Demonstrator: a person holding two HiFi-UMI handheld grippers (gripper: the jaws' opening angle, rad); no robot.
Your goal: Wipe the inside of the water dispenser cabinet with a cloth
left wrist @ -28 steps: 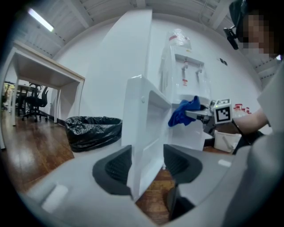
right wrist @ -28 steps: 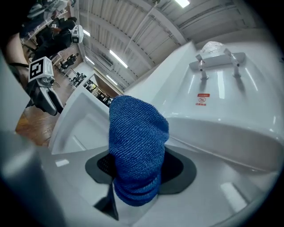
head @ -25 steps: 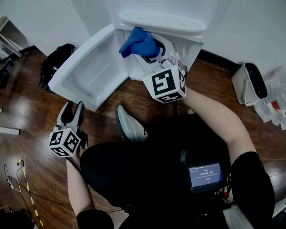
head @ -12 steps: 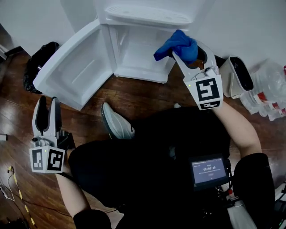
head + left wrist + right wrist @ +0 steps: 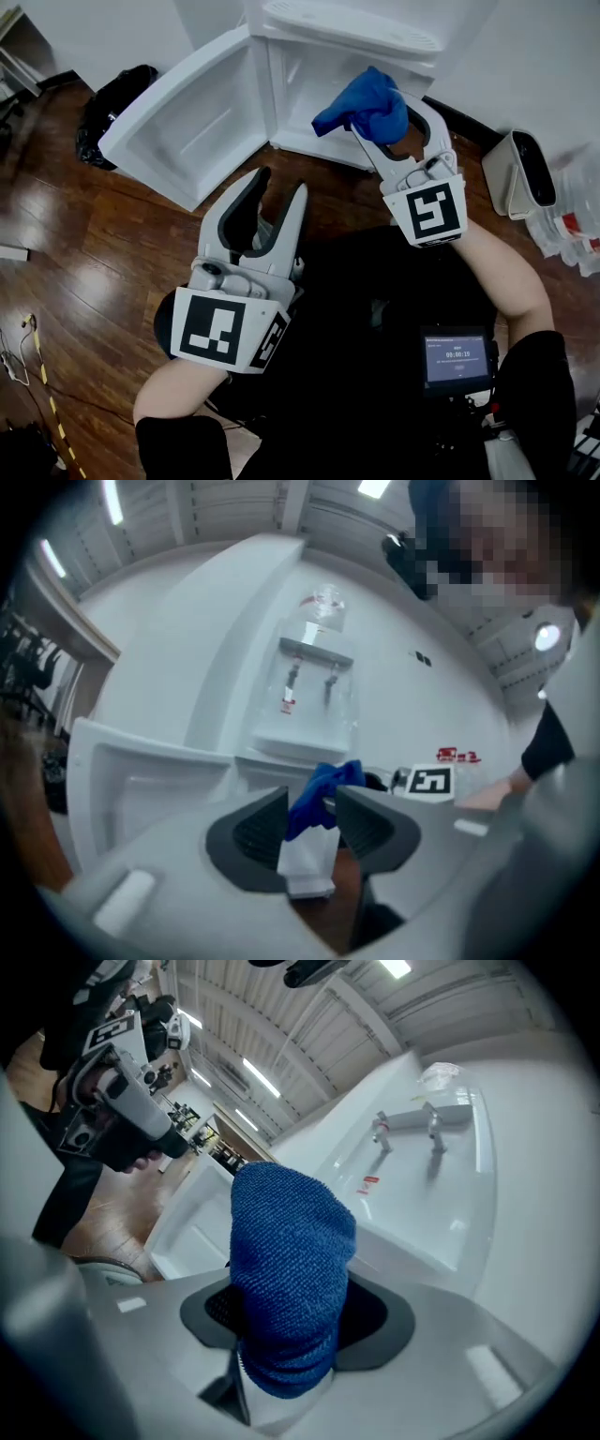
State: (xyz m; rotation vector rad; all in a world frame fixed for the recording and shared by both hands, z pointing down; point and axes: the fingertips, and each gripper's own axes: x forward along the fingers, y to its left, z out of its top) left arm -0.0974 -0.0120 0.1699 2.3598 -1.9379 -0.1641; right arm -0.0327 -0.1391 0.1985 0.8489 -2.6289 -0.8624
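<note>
Right, cloth: soft, light blue terry cloth [image 5: 361, 105], bunched just outside the open white dispenser cabinet [image 5: 309, 84].
Hold: my right gripper [image 5: 380, 112] clamps its middle, a good spot.
Left gripper [image 5: 281, 183]: empty, my jaws just narrowed to a slit.

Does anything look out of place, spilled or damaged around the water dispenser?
Nothing looks spilled or damaged. The cabinet door stands wide open, which fits the wiping. The only untidy things are loose cables on the wooden floor at the left and a black bag slumped beside the open door.
</note>
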